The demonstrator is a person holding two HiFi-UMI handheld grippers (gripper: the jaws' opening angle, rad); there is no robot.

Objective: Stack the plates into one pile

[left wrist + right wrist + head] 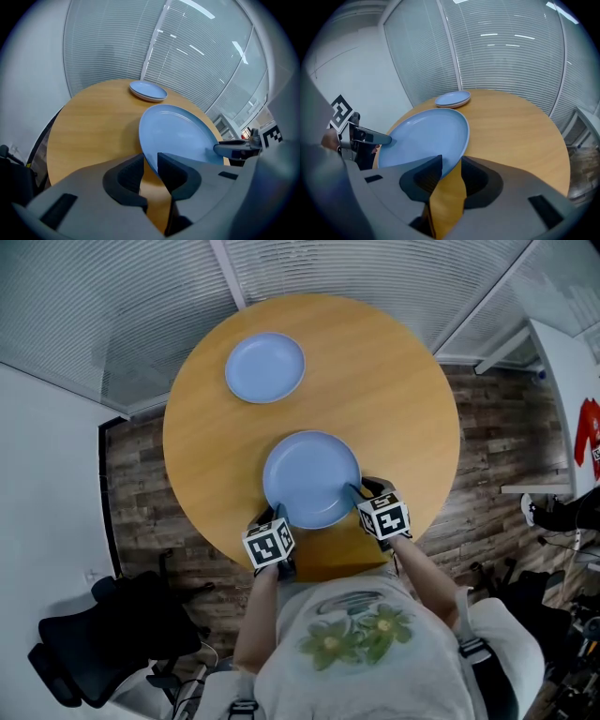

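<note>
Blue plate (311, 479), rim pinched in your left gripper (276, 516) and right gripper (358, 491) jaws, lies on your side of the far plate (265, 367).

Round wooden table (403, 427), wood-plank floor (141, 474), slatted blinds (375, 268), black chair (103, 634)

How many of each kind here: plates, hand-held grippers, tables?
Blue plates: 2 (held plate, far plate)
Hand-held grippers: 2 (left hand-held gripper, right hand-held gripper)
Round wooden table: 1
Total: 5
</note>
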